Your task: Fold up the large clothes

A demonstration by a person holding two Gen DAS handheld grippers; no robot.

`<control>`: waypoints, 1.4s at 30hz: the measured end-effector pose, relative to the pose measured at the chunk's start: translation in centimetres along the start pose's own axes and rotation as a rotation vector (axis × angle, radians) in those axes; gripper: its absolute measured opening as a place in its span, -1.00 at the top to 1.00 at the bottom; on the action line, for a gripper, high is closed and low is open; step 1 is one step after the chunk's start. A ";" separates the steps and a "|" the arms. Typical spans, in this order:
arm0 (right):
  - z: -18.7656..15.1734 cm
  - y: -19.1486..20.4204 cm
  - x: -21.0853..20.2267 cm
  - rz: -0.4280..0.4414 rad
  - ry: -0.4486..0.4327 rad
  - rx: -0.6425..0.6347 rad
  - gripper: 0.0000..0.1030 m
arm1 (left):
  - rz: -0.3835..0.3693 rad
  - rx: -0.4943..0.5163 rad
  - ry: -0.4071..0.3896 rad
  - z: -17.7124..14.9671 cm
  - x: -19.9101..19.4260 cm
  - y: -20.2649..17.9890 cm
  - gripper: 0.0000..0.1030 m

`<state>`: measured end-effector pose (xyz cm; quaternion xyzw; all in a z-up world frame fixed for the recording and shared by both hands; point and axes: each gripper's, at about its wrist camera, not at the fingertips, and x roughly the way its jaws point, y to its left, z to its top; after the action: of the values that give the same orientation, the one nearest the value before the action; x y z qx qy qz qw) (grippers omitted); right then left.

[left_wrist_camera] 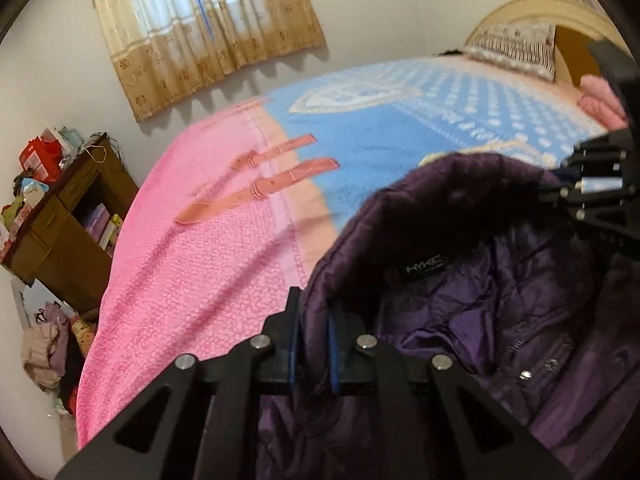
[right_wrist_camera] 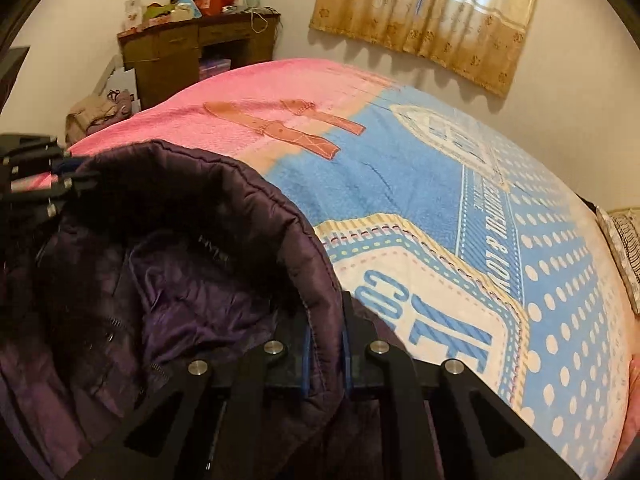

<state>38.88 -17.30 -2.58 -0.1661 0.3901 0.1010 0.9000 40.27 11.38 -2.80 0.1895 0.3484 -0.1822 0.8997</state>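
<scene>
Both the left gripper (left_wrist_camera: 314,354) and right gripper (right_wrist_camera: 326,362) are clamping the hood rim of the purple jacket (left_wrist_camera: 460,320) lying on the bed (left_wrist_camera: 192,248), likely bulky, soft, slippery.

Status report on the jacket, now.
Left gripper shut on purple jacket collar edge. Right gripper shut on opposite edge. Jacket on bed blanket; nothing in the way.

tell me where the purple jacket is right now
The purple jacket lies on the bed's blanket, its hood edge pinched by the left tongs and right tongs.
</scene>
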 end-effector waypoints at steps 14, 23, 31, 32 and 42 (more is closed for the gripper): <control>-7.6 2.7 -2.1 -0.008 0.065 -0.093 0.80 | 0.048 0.270 -0.026 -7.6 -3.2 -4.1 0.80; -9.2 4.0 -0.8 -0.055 0.128 -0.141 0.77 | 0.076 0.288 0.006 -8.9 -0.7 -5.7 0.80; -4.9 -1.0 -8.2 0.070 0.061 0.202 0.16 | 0.103 0.312 -0.008 -8.7 -0.5 -6.4 0.81; -4.2 -1.6 -8.7 0.080 0.034 0.264 0.09 | 0.103 0.312 -0.009 -8.7 -0.5 -6.4 0.81; -3.1 1.9 1.1 -0.025 0.087 0.355 -0.20 | 0.086 0.279 -0.019 -9.1 -1.5 -6.1 0.78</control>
<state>36.96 -16.66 -5.82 -0.0135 0.4383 0.0120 0.8986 31.38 10.65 -9.31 0.3259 0.3025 -0.1920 0.8749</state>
